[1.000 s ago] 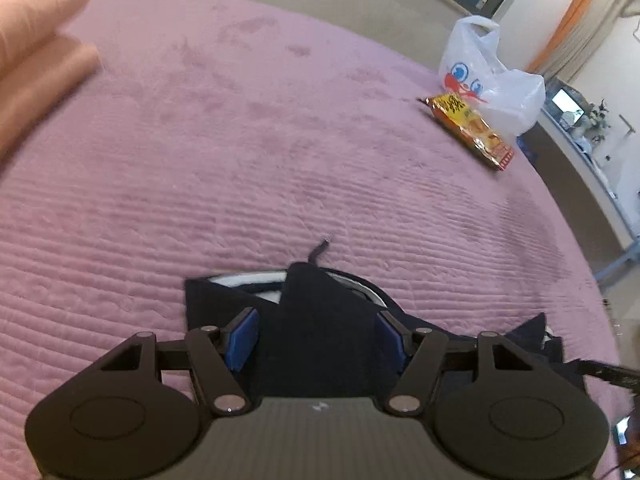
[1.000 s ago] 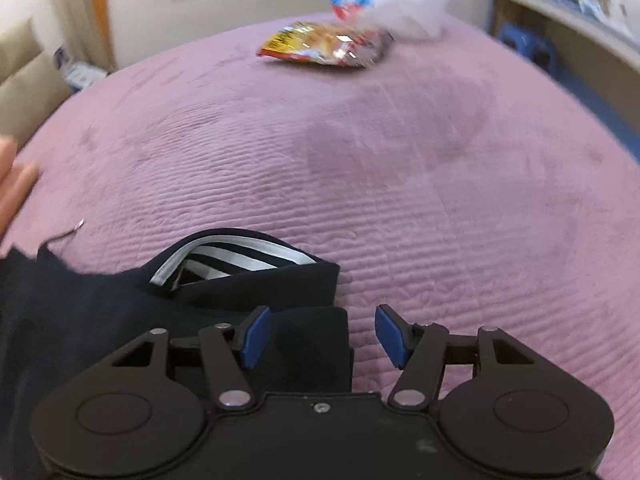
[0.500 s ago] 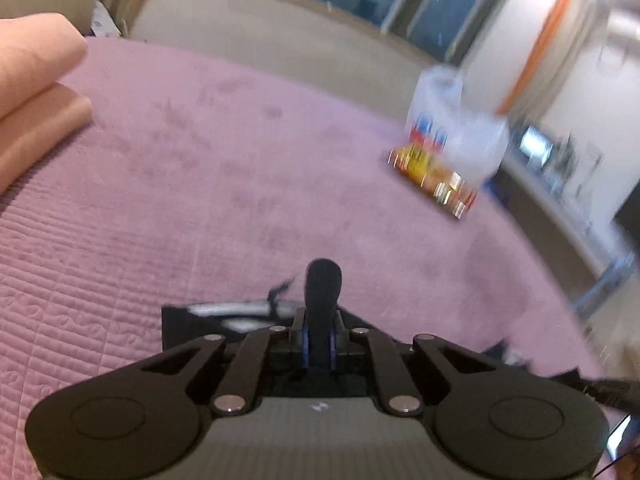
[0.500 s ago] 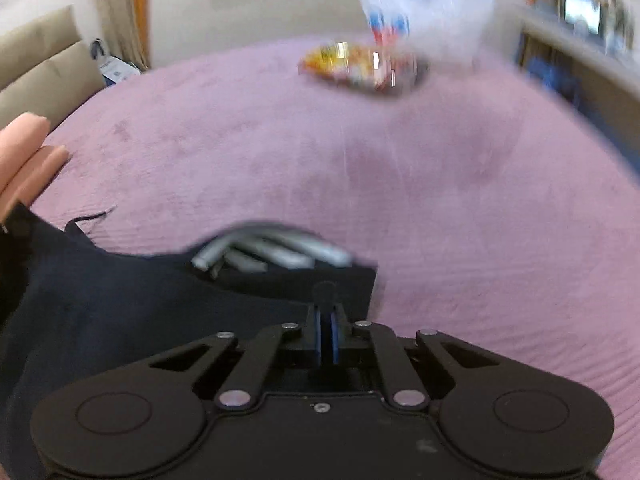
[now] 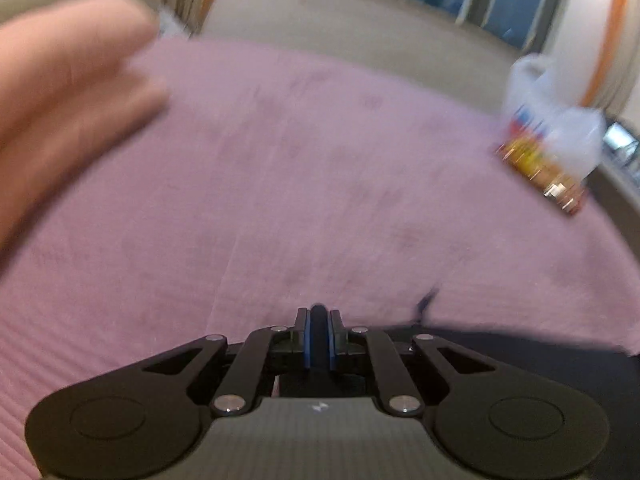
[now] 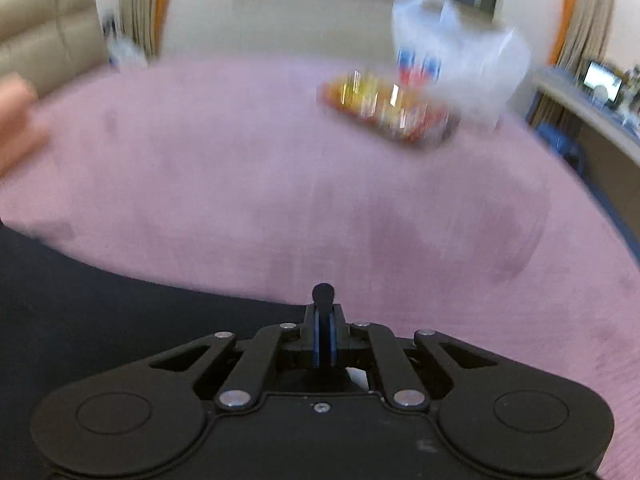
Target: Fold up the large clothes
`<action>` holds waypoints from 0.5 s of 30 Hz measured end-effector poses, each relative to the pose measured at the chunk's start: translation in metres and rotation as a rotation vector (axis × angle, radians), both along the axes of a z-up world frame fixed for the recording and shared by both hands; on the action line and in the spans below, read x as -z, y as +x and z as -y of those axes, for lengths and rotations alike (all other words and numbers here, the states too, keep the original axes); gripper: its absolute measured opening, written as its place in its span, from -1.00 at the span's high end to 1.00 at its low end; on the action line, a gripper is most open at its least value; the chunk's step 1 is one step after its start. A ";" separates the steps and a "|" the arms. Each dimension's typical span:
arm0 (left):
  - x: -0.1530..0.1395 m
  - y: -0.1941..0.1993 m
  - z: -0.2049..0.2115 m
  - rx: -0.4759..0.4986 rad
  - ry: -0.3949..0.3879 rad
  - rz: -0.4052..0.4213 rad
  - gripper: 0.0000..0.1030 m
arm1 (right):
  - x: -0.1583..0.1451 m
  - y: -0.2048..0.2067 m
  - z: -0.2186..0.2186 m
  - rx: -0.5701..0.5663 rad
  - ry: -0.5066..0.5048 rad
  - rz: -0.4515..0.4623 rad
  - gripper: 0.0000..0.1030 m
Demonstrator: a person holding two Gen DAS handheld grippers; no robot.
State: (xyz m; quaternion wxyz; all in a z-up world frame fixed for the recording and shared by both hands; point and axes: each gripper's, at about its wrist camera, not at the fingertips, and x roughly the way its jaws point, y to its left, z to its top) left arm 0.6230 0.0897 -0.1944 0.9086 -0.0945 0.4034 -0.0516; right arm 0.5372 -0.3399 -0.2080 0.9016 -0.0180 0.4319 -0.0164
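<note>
Covering whole scene: pink quilted bed (image 5: 320, 184), beneath and ahead of both claws. Dark garment (image 6: 100, 300) draped left of right claw (image 6: 324, 332), right of left claw (image 5: 318, 340). White plastic bag (image 6: 460, 52) and snack packet (image 6: 388, 112) far ahead. Each claw pressed together, pinching garment fold.

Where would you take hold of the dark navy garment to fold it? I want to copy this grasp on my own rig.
Grip the dark navy garment at its upper edge, at two spread points, coming from above and angled down. It lies flat on the pink quilted bedspread, so only a pinched fold of edge fits. Both the left gripper and right gripper are shut on such folds.
</note>
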 end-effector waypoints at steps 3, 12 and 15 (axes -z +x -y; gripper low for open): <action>0.007 0.002 -0.001 -0.019 -0.012 0.012 0.77 | 0.009 -0.001 -0.009 0.010 -0.034 0.007 0.78; -0.084 -0.064 0.008 0.032 0.090 0.188 0.58 | -0.088 -0.067 -0.028 -0.012 0.008 0.098 0.34; -0.084 -0.088 0.038 0.132 0.005 0.162 0.53 | -0.083 -0.084 -0.066 -0.069 0.075 0.034 0.39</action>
